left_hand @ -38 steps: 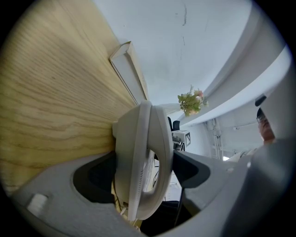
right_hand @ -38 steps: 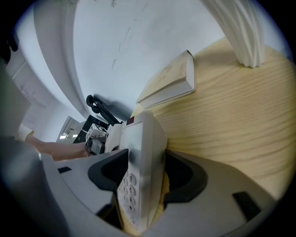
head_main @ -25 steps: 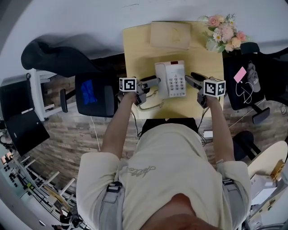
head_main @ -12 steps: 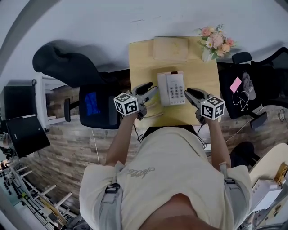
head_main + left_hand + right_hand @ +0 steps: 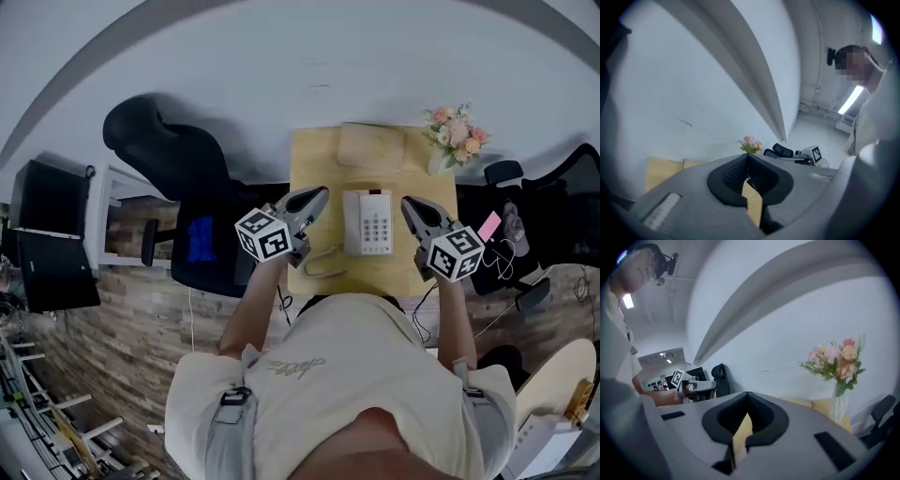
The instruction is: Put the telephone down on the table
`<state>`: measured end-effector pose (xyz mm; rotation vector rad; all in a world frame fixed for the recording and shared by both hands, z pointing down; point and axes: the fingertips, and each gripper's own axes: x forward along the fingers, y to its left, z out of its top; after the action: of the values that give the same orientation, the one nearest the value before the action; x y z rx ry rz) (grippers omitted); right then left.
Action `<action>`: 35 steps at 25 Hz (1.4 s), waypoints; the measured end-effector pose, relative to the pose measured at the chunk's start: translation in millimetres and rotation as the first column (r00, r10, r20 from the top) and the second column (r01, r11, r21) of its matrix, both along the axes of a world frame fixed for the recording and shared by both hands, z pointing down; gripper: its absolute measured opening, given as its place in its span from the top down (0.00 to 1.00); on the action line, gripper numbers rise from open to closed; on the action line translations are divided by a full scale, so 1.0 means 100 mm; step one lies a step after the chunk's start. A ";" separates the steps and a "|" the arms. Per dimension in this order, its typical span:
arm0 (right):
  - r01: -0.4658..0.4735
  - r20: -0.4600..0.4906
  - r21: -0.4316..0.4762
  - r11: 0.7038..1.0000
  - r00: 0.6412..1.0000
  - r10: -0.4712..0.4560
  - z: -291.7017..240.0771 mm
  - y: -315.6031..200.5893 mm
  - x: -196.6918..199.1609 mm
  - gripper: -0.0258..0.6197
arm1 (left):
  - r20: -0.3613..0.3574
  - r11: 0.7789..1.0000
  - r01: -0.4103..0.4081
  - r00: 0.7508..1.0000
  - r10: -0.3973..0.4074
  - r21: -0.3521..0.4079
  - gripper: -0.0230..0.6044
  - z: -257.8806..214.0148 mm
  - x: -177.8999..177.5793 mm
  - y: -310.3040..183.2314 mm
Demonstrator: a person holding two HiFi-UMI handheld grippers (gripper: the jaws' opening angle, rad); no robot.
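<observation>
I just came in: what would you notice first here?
The white push-button telephone sits in the middle of the pale wooden table, with the grey left gripper and right gripper held either side of it, jaws just closed on nothing. Pink flowers in a white vase stand at the table's far right corner.

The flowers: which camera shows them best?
The right gripper view: the flowers stand large and sharp, side-on in their white vase. The head view shows them small, from above, at the far corner of the table. The left gripper view shows only a tiny distant tuft.
</observation>
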<state>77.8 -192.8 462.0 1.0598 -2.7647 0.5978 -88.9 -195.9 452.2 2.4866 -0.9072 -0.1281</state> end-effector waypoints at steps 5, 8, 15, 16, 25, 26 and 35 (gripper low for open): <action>0.001 -0.029 0.141 0.990 1.000 0.003 -0.55 -0.01 -0.07 0.96 | 0.085 0.994 -0.001 0.996 -0.009 0.112 0.94 -0.57 0.06 0.02; 0.008 -0.045 0.199 0.980 0.999 0.001 -0.77 0.00 -0.13 0.96 | 0.097 0.987 -0.003 0.995 -0.013 0.159 0.94 -0.86 0.06 0.04; 0.012 -0.062 0.283 0.959 0.998 0.006 -1.19 -0.02 -0.21 0.96 | 0.205 0.961 -0.006 0.977 -0.052 0.276 0.94 -1.24 0.04 0.05; 0.014 -0.066 0.294 0.956 0.998 0.006 -1.25 -0.02 -0.22 0.96 | 0.210 0.957 -0.003 0.976 -0.060 0.290 0.94 -1.29 0.02 0.04; -0.028 -0.066 0.360 0.933 0.996 0.055 -1.62 -0.13 -0.18 0.96 | 0.217 0.919 0.071 0.962 -0.166 0.387 0.93 -1.65 -0.10 -0.13; -0.035 -0.064 0.368 0.929 0.996 0.063 -1.66 -0.15 -0.16 0.96 | 0.216 0.915 0.076 0.961 -0.173 0.395 0.93 -1.69 -0.12 -0.15; -0.062 -0.067 0.423 0.904 0.993 0.099 -1.90 -0.22 -0.14 0.96 | 0.232 0.885 0.103 0.945 -0.229 0.454 0.93 -1.92 -0.23 -0.22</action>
<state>63.8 -215.3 272.4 1.2473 -2.8503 -0.0520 -111.4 -218.4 260.0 2.8865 -1.3413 -0.0384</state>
